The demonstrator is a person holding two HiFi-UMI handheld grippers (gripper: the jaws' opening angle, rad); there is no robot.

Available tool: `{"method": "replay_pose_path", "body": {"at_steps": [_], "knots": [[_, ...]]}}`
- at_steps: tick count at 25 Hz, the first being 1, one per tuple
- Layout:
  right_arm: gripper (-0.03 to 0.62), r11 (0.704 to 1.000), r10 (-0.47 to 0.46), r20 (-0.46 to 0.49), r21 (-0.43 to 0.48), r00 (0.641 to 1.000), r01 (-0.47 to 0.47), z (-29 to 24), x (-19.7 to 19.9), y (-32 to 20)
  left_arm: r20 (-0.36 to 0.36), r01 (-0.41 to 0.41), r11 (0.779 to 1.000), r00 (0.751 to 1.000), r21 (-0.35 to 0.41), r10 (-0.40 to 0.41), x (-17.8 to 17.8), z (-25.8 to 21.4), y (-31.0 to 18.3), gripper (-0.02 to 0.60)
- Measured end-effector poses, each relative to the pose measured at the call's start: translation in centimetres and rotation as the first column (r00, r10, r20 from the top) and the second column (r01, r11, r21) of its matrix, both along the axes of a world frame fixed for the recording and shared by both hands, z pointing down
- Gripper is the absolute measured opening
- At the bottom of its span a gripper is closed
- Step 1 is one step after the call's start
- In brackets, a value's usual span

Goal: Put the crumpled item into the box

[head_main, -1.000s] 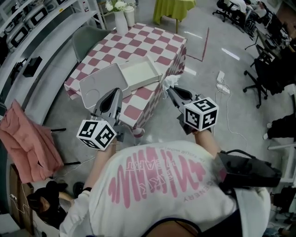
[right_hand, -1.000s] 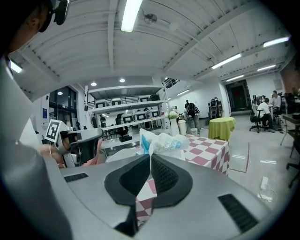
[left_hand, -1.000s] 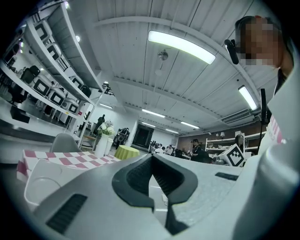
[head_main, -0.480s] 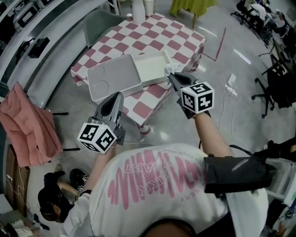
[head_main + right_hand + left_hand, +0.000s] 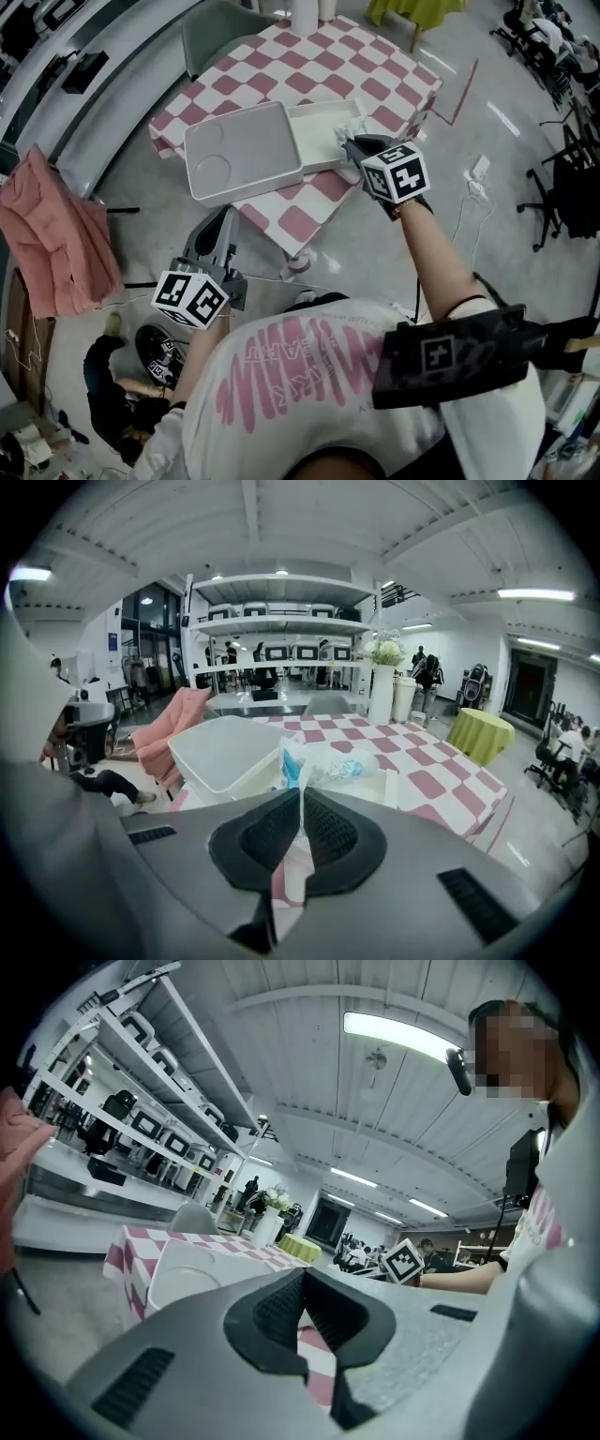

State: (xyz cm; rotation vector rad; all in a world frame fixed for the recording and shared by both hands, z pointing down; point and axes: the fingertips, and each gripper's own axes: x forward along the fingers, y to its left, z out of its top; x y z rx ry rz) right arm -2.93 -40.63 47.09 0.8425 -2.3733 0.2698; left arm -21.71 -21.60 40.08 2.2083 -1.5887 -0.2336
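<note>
Right tool (image 5: 301, 799) is clamped on a thin edge of the crumpled item (image 5: 328, 764), a clear wrapper with blue print. The rest of it is bunched just past the jaws.
It's held at the near-right corner of the box (image 5: 317, 141), about over the rim. Can't tell if it touches the rim, and it's not down in the tray yet.
Edge pinch looks deliberate to me: light film should fall free once the jaws part.
Lid (image 5: 242, 152) lies flipped open just left of the box, so the tray can be reached from above.
Left tool (image 5: 302, 1277) has jaws together with nothing between them. It hangs well short of the box on the lid side, off the edge of the desk (image 5: 375, 75). Looks parked; this is a one-handed drop.
My read: final step. Nudge inward over the tray, then release.
Count: 1 crumpled item, 1 box, 1 lid, 1 desk, 2 tools (1 loaded, 1 empty).
</note>
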Motion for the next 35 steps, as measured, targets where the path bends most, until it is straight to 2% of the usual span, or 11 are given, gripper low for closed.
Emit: {"method": "replay_pose_path", "body": {"at_steps": [10, 18, 27, 35], "knots": [[0.009, 0.998, -0.06, -0.123, -0.036, 0.991, 0.056, 2.6, 0.1, -1.8, -0.012, 0.06, 0.998, 0.998, 0.004, -0.06, -0.7, 0.4, 1.4, 0.006], [0.009, 0.99, -0.12, -0.161, -0.094, 0.98, 0.106, 4.1, -0.5, -3.6, 0.007, 0.118, 0.993, 0.993, 0.018, -0.118, -1.1, -0.7, 1.0, 0.006], [0.009, 0.967, -0.24, -0.224, -0.144, 0.945, 0.211, 5.4, -2.5, -3.5, 0.005, 0.195, 0.981, 0.981, 0.008, -0.195, -2.2, -0.6, 0.2, 0.006], [0.009, 0.951, -0.297, -0.274, -0.171, 0.915, 0.257, 6.3, -2.8, -4.1, -0.007, 0.251, 0.968, 0.968, 0.026, -0.251, -3.0, -1.3, -0.3, 0.006]]}}
